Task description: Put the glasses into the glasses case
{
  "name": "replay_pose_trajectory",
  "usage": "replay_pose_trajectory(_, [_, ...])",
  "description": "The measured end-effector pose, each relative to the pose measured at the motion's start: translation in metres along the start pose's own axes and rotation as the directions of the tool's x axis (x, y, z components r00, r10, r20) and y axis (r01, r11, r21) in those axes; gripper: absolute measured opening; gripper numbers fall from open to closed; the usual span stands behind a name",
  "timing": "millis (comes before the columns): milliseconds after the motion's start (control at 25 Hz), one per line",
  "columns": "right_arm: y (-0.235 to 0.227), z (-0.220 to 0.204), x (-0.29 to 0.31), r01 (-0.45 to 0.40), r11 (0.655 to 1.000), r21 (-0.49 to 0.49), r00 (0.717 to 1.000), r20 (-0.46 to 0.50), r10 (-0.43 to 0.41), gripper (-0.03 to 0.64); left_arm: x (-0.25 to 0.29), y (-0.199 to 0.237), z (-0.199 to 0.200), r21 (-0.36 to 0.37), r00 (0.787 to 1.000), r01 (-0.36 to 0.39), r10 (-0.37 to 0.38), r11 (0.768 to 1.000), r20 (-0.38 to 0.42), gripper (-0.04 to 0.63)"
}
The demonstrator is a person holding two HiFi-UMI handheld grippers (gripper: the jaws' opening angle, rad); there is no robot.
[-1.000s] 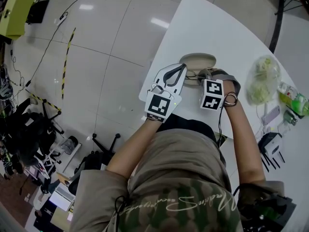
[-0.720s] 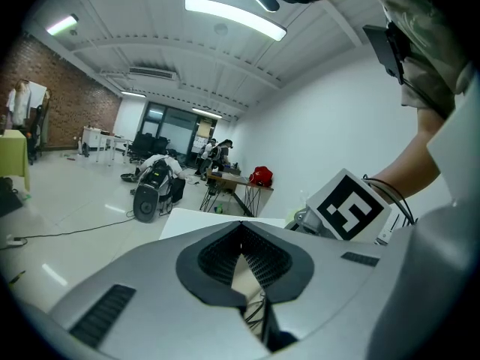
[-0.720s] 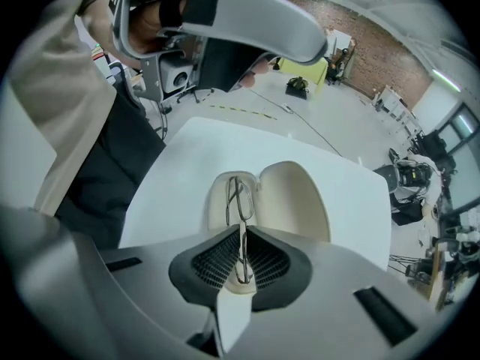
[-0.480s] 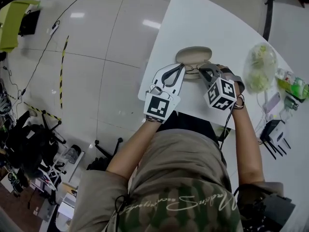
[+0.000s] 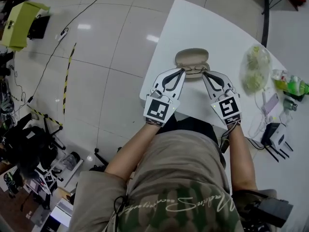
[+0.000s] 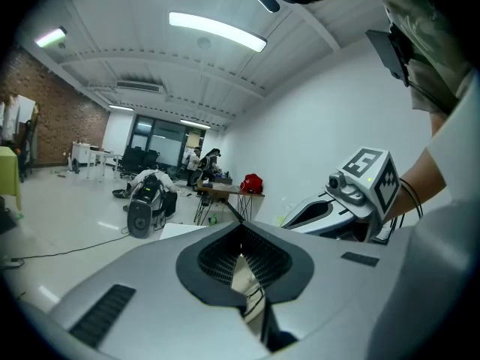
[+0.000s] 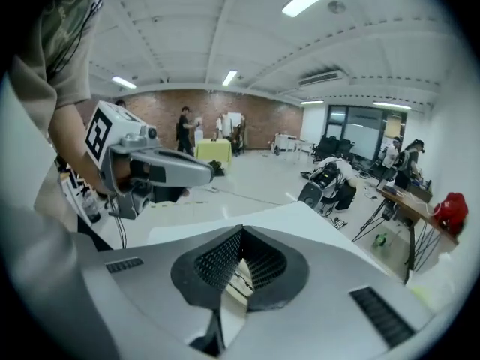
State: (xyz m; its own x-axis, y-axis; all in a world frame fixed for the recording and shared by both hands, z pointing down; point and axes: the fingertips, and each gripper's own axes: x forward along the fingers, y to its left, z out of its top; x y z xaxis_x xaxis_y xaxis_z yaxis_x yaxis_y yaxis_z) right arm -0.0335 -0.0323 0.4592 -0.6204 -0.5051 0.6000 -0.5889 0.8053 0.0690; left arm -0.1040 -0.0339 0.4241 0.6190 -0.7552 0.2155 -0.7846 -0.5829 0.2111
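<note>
An open beige glasses case (image 5: 192, 58) lies near the left edge of the white table (image 5: 203, 25). Dark thin-framed glasses (image 5: 193, 71) rest on the table just in front of it. My left gripper (image 5: 182, 71) is shut, its tip at the glasses' left end. My right gripper (image 5: 204, 74) is shut too, its tip at their right end. Whether either tip pinches the frame I cannot tell. In the left gripper view the jaws (image 6: 241, 238) meet, and a slit below shows the beige case and a dark wire. The right gripper view shows the same past its jaws (image 7: 238, 240).
A clear plastic bag (image 5: 256, 74) with pale contents sits on the table to the right, beside a green bottle (image 5: 290, 86). Cables and a black-and-white device (image 5: 273, 138) lie near the right front. The table's left edge drops to the tiled floor (image 5: 96, 57).
My right gripper has untwisted and drawn back to the right, so its marker cube now faces up. The left gripper has barely moved. The glasses stay in front of the case.
</note>
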Motion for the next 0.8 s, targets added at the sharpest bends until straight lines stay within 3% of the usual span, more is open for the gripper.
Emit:
replay_pose_trajectory(120, [0.003,0.012,-0.036,0.039,0.989,0.141,0.990,0.130,-0.057,0.009,-0.013,-0.017,0.007,0.008,1.000,-0.016,0.016,1.000,0.015,0.006])
replay_pose_trajectory(240, [0.010,0.019,-0.080,0.065,0.964,0.257,0.962,0.241,-0.129,0.009,-0.029,-0.044,0.009,0.038,0.999,-0.033,0.033,0.999,0.014,0.006])
replay_pose_trajectory(360, [0.019,0.013,-0.136,0.109,0.960,0.258,0.931,0.312,-0.189,0.009,-0.041,-0.085,0.010,0.069,0.999,-0.034,0.034,0.997,-0.001,0.006])
replay_pose_trajectory(480, [0.030,-0.001,-0.201,0.153,0.956,0.252,0.901,0.361,-0.240,0.009,-0.057,-0.134,0.008,0.046,0.998,-0.065,0.065,0.997,-0.006,0.006])
replay_pose_trajectory(640, [0.048,-0.038,-0.280,0.162,0.937,0.310,0.866,0.411,-0.285,0.009,-0.082,-0.210,0.006,0.047,0.996,-0.066,0.063,0.997,0.069,0.006])
replay_pose_trajectory(800, [0.077,-0.081,-0.348,0.175,0.923,0.341,0.827,0.458,-0.326,0.009,-0.115,-0.278,0.003,0.078,0.987,-0.116,0.106,0.990,0.122,0.006])
